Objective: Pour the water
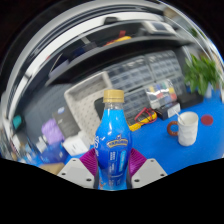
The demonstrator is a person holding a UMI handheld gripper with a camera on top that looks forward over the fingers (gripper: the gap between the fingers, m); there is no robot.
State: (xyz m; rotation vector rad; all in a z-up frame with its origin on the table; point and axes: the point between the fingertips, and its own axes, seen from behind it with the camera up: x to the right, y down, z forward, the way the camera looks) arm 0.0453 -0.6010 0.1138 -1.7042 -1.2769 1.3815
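A blue drink bottle (114, 138) with a tan cap and a printed label stands upright between my fingers. Both purple pads (88, 161) press against its sides, so my gripper (113, 165) is shut on the bottle. It seems raised above the blue table top (160, 145). To the right and beyond the fingers, a white mug (187, 127) stands on the table with its handle toward the bottle.
A purple object (52, 132) and a white box lie at the left. Small orange and yellow items (143, 120) lie behind the bottle. A green plant (203, 72) stands at the far right, with a small red thing (207, 119) near it. Grey drawer shelving (135, 75) stands behind.
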